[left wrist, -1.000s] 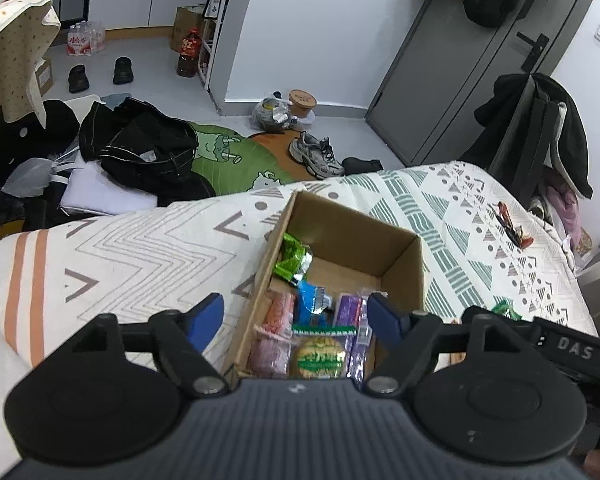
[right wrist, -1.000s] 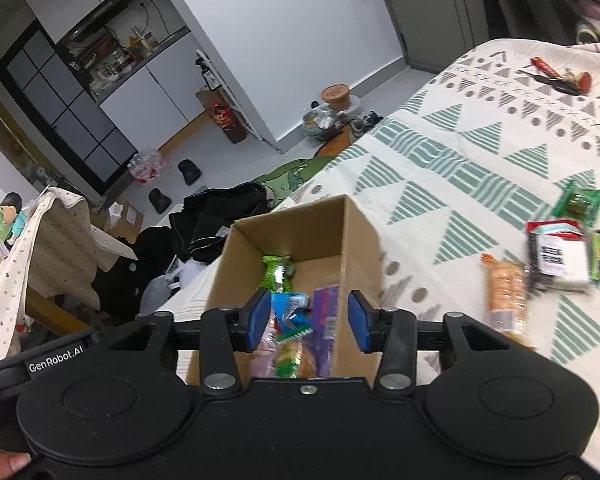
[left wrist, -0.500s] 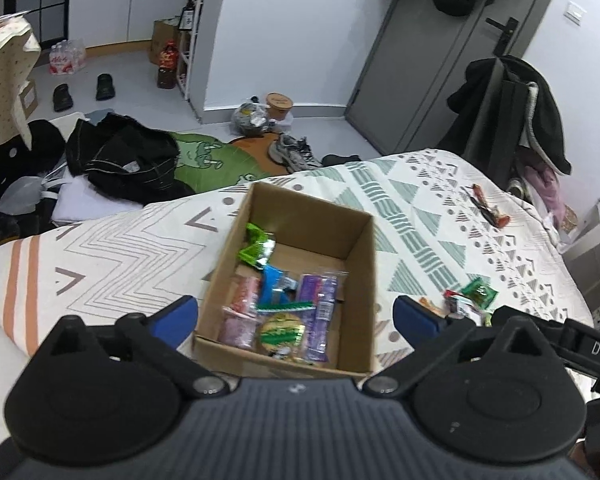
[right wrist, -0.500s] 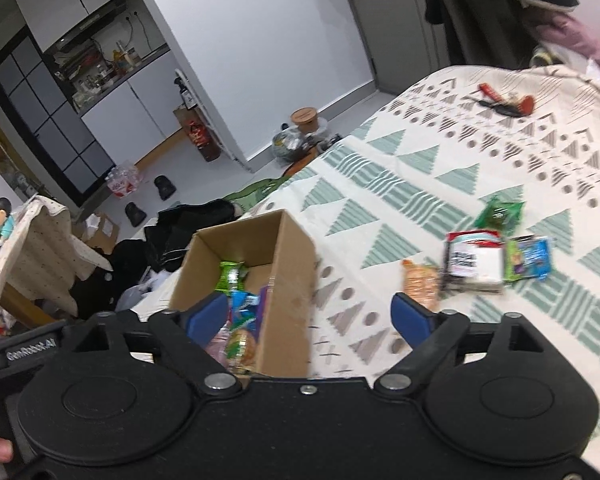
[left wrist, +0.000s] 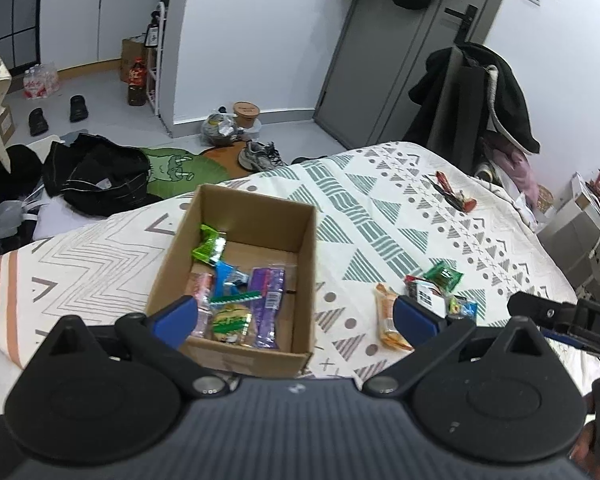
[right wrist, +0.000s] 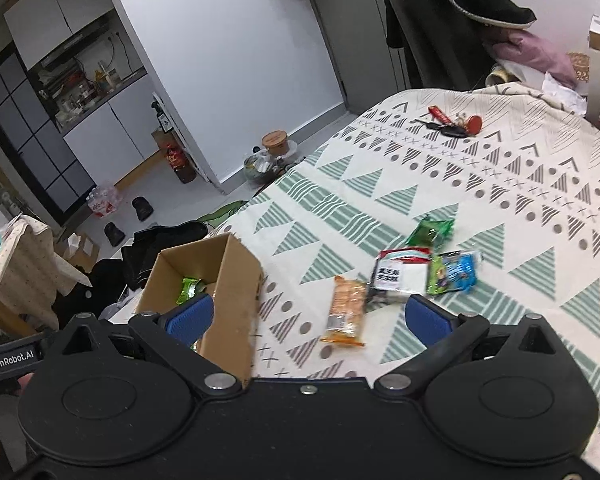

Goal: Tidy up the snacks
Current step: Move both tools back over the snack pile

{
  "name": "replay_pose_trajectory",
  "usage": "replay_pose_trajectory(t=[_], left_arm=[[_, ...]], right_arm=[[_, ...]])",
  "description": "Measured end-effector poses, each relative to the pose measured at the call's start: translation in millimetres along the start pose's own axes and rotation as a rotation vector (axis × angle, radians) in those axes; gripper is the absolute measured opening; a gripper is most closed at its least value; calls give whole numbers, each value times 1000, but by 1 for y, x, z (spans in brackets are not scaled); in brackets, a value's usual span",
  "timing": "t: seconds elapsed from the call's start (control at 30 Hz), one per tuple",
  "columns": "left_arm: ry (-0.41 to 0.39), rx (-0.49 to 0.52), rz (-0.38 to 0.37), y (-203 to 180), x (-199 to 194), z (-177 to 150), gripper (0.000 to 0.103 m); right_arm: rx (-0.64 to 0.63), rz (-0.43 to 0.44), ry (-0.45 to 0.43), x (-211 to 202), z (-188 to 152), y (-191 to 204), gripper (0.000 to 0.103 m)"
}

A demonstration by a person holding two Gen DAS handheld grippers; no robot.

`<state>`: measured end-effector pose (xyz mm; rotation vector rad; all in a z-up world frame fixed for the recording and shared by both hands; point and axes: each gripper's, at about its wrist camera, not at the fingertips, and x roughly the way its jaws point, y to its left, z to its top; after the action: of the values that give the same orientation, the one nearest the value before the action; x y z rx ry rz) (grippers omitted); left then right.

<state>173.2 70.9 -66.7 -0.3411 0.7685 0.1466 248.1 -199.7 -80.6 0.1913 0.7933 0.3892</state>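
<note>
An open cardboard box [left wrist: 306,240] stands on the patterned bedspread and holds several snack packets, among them a green one [left wrist: 209,246] and a purple one [left wrist: 269,300]. The box also shows in the right wrist view [right wrist: 236,280]. To its right lie loose snacks: an orange cracker pack [right wrist: 346,306], a black-and-white pack [right wrist: 400,276], a green packet [right wrist: 432,230] and a blue-green packet [right wrist: 454,270]. My left gripper [left wrist: 296,316] is open and empty above the box's near side. My right gripper [right wrist: 306,316] is open and empty above the cracker pack.
The bedspread [right wrist: 520,200] carries keys with a red fob [right wrist: 456,122] at the far side. Clothes [left wrist: 96,172] and shoes lie on the floor beyond the bed's edge. A chair draped with coats [left wrist: 476,96] stands by the door.
Both grippers have opened wide and drawn back from the box. The right gripper has swung right, from over the box to over the loose snacks.
</note>
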Motion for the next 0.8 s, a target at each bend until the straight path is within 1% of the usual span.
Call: replay_pose_trajectory(t=[0.23, 0.33, 0.47, 0.6, 0.8], left_arm=[[10, 1, -21, -18, 1, -5, 103], [13, 16, -15, -27, 4, -7, 103], [29, 7, -14, -36, 11, -11, 103], [44, 1, -4, -43, 19, -13, 103], [42, 39, 7, -58, 32, -17, 103]], right_arm=[[5, -7, -5, -9, 3, -23, 103], [17, -13, -7, -11, 3, -35, 103], [25, -19, -7, -13, 4, -48, 103], [31, -28, -4, -11, 4, -62, 103], [74, -36, 3, 0, -3, -85, 103]])
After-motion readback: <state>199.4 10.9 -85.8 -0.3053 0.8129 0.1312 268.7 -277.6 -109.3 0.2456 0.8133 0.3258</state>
